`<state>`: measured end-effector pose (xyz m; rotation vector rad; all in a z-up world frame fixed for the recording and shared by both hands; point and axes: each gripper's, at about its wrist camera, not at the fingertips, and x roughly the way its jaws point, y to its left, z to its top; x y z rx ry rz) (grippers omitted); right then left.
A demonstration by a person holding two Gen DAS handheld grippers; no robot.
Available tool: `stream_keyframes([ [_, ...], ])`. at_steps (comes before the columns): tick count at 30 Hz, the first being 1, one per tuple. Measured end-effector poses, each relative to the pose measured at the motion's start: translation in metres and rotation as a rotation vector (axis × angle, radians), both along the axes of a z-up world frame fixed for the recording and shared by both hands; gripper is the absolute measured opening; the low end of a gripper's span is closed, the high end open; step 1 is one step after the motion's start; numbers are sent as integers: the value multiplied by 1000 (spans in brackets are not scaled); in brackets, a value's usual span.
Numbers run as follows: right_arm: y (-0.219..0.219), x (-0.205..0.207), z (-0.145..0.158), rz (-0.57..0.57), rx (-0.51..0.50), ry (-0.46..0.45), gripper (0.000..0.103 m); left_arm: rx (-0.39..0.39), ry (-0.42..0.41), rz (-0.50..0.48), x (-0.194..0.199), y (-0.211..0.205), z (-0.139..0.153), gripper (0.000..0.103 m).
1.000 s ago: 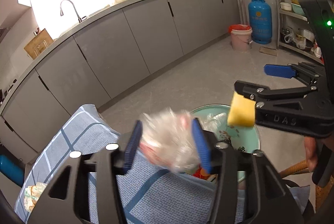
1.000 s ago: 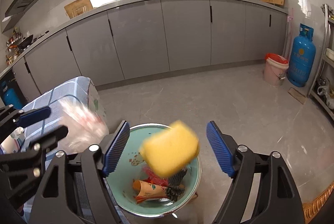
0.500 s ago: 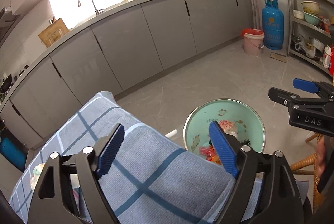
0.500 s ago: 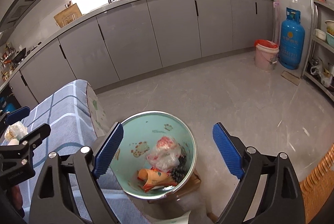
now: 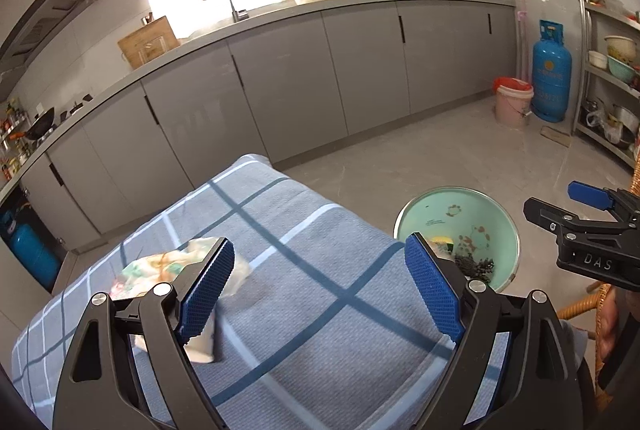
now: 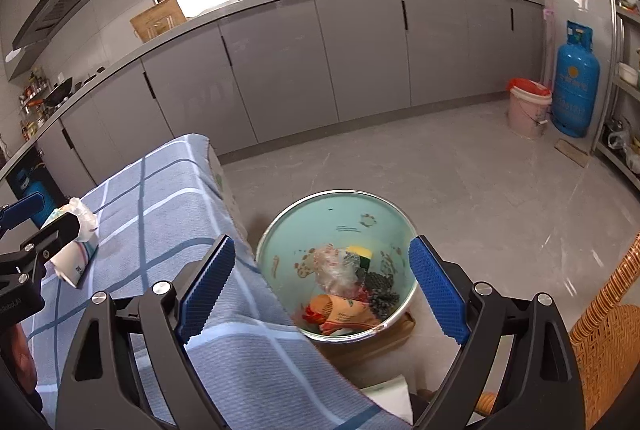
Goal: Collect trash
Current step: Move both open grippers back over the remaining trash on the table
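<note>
Blue-padded left gripper point(image 5: 320, 282) and right gripper point(image 6: 322, 288) both gape, holding nothing. Crumpled wrappers point(image 5: 168, 266) lie on the checked tablecloth point(image 5: 320, 310) at nine o'clock of the mint basin point(image 6: 332, 213) holding trash.

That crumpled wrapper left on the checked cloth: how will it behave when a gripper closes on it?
The crumpled wrapper looks like thin, creased film, so it would probably squash flat between the pads rather than resist. It seems light for its bulk and may slide on the checked cloth if nudged. Its loose, floppy edges could trail or slip out of a shallow pinch.
</note>
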<state>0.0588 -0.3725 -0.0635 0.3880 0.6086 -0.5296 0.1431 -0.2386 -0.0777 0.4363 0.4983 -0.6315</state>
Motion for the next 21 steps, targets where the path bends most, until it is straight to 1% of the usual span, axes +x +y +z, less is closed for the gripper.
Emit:
stream_keyframes([
  [9, 34, 17, 8, 80, -25, 9, 89, 0, -8, 98, 8, 56, -1, 86],
  [13, 49, 29, 10, 116, -36, 16, 89, 15, 1, 153, 16, 82, -8, 86],
  [21, 78, 53, 12, 183, -57, 31, 89, 34, 43, 293, 44, 136, -25, 86],
])
